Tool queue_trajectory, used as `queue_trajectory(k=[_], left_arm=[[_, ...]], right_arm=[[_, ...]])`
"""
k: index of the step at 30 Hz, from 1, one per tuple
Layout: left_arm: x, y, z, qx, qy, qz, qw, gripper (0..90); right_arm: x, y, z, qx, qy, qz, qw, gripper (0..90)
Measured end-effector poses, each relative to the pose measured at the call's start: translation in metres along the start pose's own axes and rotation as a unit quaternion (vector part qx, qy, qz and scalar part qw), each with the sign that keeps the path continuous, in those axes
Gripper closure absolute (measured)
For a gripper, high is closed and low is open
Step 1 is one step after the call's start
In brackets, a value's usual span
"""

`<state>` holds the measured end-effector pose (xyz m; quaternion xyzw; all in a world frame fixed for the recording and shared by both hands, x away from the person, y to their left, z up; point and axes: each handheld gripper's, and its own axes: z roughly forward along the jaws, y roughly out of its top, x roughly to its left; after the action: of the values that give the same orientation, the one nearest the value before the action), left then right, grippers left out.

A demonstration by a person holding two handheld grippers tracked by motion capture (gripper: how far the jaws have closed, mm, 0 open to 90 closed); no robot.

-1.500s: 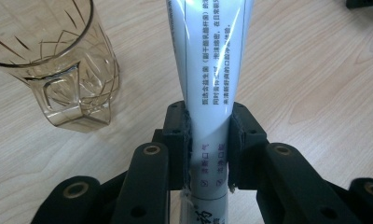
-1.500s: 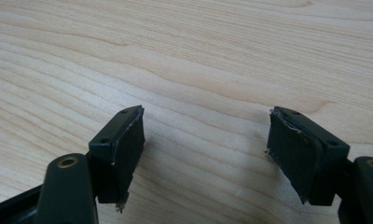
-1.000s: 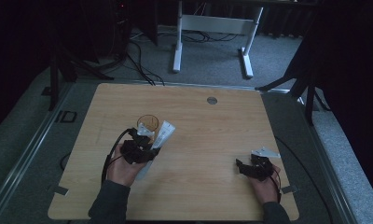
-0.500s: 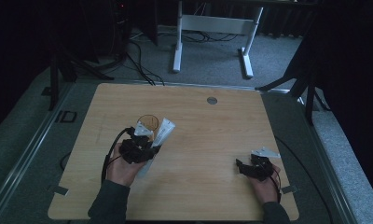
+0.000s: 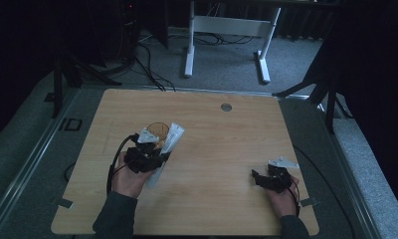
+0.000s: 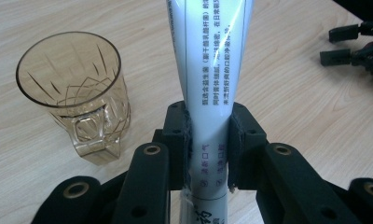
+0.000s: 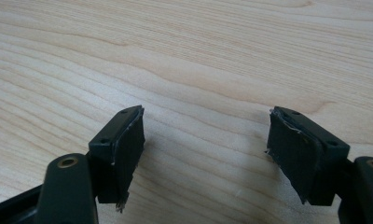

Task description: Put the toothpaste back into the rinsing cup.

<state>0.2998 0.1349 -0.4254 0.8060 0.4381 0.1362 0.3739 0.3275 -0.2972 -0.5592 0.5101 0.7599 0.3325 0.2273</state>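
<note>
Nothing is shifting since the earlier frames: the left gripper is still pinching the white toothpaste tube beside the amber glass tumbler, while the right gripper is resting spread over the wooden table.

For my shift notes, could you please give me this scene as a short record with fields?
surface: wooden table
left hand-held gripper: shut on the white tube
tube: printed text, flat end away from the gripper
glass: amber, cut pattern, upright beside the tube
right hand-held gripper: open, nothing between its jaws, over bare wood
</note>
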Motion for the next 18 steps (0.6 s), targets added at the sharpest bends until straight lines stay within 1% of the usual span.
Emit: queue_trajectory(k=[6,10,13,14,18], left_arm=[[0.0018,0.0007,-0.0014,-0.004,-0.001,-0.005,1.0,72.0],[0.0047,0.0015,-0.0021,-0.013,-0.005,-0.012,0.9998,72.0],[0.006,0.0023,-0.0032,-0.02,-0.004,-0.015,0.9997,72.0],[0.0064,0.0027,-0.0033,-0.024,-0.004,-0.02,0.9995,72.0],[0.0078,0.0035,-0.0041,-0.028,-0.004,-0.023,0.9993,72.0]], right_arm=[[0.0,0.0,0.0,0.0,0.0,0.0,1.0,27.1],[0.0,0.0,0.0,0.0,0.0,0.0,1.0,27.1],[-0.0001,0.0,0.0,0.0,0.0,-0.001,1.0,27.1],[-0.0001,0.0,0.0,0.0,0.0,0.0,1.0,27.1],[0.0,0.0,0.0,0.0,0.0,0.0,1.0,27.1]])
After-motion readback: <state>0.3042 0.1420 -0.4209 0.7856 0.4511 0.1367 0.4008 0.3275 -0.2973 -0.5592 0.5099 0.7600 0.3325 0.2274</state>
